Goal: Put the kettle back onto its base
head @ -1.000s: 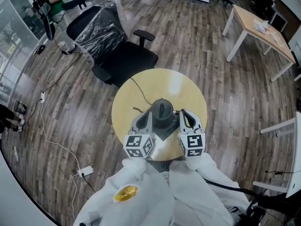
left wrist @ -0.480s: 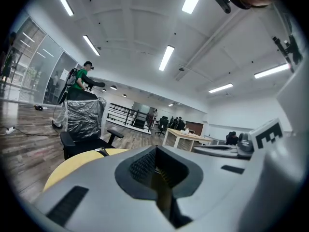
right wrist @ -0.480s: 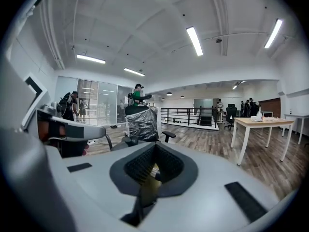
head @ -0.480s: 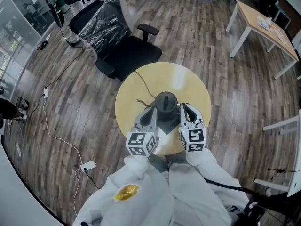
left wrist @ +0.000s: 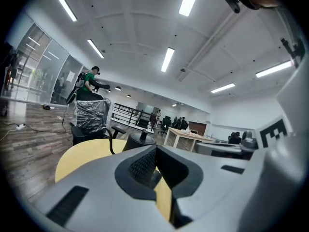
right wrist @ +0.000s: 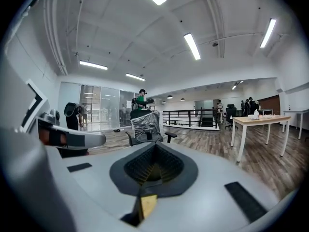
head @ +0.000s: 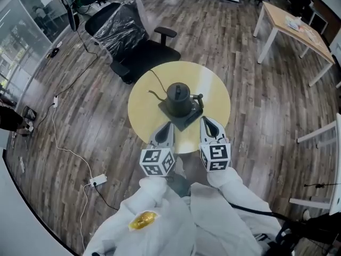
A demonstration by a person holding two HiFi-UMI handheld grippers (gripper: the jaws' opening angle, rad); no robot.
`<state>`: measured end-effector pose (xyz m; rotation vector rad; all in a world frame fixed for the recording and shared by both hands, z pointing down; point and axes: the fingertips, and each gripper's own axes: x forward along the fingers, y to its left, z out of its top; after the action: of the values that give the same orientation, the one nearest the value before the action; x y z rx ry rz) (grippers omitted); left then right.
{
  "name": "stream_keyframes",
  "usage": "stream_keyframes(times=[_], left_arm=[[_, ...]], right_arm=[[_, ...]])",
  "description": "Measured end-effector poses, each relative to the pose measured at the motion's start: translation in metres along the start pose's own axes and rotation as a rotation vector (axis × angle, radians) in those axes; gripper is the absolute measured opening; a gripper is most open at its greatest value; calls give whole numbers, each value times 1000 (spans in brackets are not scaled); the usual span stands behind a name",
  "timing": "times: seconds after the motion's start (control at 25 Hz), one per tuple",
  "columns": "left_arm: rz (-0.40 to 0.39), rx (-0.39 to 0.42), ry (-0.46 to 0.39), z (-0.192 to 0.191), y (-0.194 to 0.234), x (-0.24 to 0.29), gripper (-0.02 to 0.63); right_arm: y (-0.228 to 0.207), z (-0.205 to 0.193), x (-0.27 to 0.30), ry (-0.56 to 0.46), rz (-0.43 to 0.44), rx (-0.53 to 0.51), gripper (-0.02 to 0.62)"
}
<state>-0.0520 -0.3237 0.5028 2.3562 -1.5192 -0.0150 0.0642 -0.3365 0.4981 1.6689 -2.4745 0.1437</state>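
At near edge of bench (head: pixel 139 109): left tongs (head: pixel 168 126) clenched, nothing between. Right tongs (head: pixel 205 120) likewise clenched, empty. Both pointing at base (head: pixel 184 122), just beside it, not touching the kettle (head: pixel 178 97). Kettle upright on base at mid-bench, thin spout to left, handle to right. Cable (head: pixel 156 83) trailing off far edge. Chair (head: pixel 144 57) beyond bench.
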Motion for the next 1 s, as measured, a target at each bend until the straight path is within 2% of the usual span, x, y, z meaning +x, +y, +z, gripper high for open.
stream_keyframes(times=[0.28, 0.64, 1.0], left_arm=[[-10, 17, 12, -11, -42, -51, 0], [12, 30, 20, -7, -32, -75, 0], [-43, 16, -2, -6, -38, -76, 0]], right_arm=[[22, -8, -53, 20, 32, 10, 11], [54, 8, -71, -32, 43, -25, 11], [54, 3, -72, -27, -2, -28, 11]])
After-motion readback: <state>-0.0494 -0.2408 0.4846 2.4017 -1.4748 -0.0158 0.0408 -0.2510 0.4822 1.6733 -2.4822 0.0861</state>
